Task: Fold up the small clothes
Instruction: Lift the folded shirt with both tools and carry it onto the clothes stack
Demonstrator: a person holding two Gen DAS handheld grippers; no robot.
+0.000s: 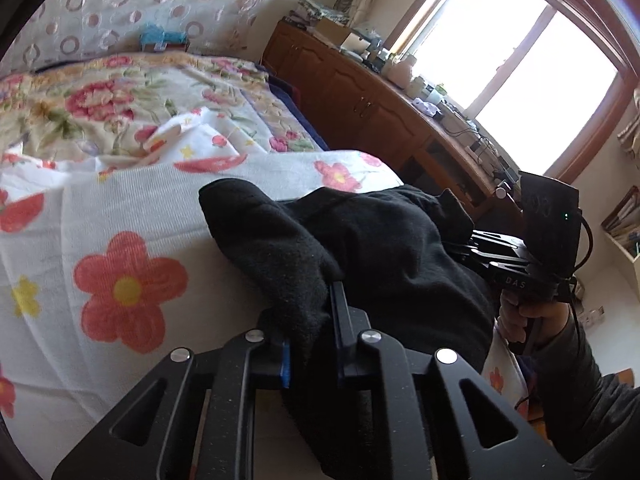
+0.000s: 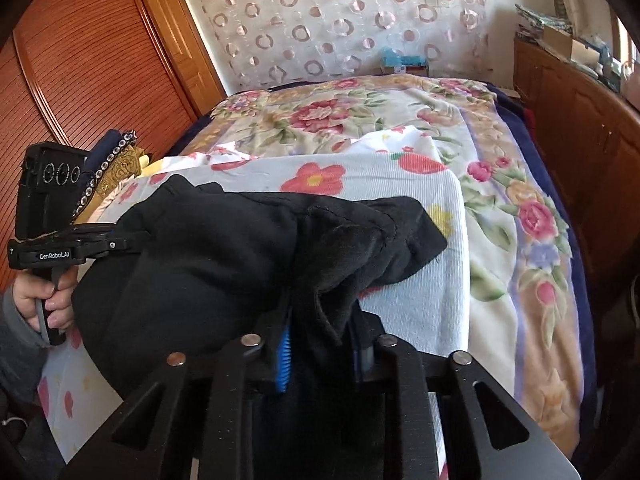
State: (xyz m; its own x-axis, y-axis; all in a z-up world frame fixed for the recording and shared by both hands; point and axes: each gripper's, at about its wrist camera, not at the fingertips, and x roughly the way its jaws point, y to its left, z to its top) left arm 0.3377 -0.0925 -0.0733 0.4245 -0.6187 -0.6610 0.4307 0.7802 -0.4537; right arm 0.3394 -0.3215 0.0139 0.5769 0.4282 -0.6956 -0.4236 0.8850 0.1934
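Observation:
A small black garment (image 1: pixel 380 248) hangs bunched between the two grippers, over a white sheet with red flowers (image 1: pixel 120 220) on the bed. My left gripper (image 1: pixel 312 320) is shut on one bunched end of it, and cloth covers most of the fingers. My right gripper (image 1: pixel 476 240) bites into the far end, held by a hand (image 1: pixel 520 316). In the right wrist view the right gripper (image 2: pixel 320 332) is shut on a fold of the black garment (image 2: pixel 220 260). The left gripper (image 2: pixel 120 240) grips its other end at the left.
A floral blanket (image 2: pixel 360 112) covers the bed beyond the white sheet (image 2: pixel 400 200). A wooden cabinet (image 1: pixel 360 100) with clutter on top runs along the bed's right side under a bright window. A wooden wardrobe (image 2: pixel 80 60) stands on the left, with folded fabrics (image 2: pixel 116 168) beside it.

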